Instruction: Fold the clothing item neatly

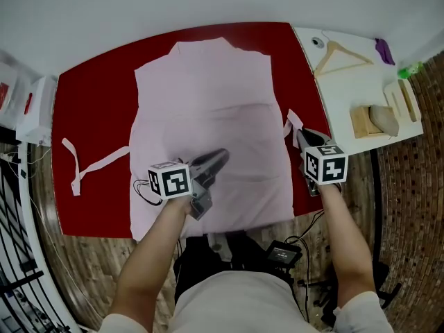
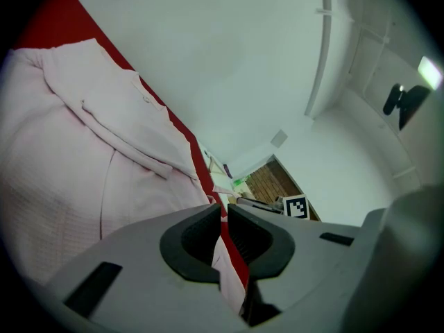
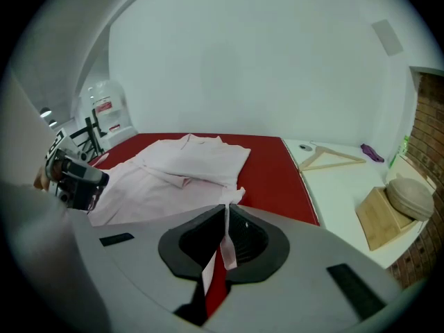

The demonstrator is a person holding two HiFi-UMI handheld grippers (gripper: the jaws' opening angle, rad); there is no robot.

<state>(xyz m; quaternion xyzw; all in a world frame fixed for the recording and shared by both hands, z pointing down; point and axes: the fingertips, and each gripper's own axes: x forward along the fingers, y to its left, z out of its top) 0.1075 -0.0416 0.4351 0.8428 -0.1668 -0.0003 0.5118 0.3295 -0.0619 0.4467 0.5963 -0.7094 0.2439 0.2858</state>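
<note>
Pinching only the thin pink tie (image 3: 227,247) at the garment's right edge, the right gripper (image 3: 225,210) has very little cloth to hold. A sharp pull could slip the strip out of the pressed jaws, or drag that side of the pink garment (image 1: 208,96) askew instead of folding it. The garment lies spread flat on the red table (image 1: 97,96), its other tie (image 1: 90,164) trailing loose to the left. The left gripper (image 1: 219,158) sits low over the middle of the cloth, jaws pressed together with no fold clearly caught between them. Skimming along, it may bunch the fabric into wrinkles, and the loose tie could end up sticking out of the fold.
</note>
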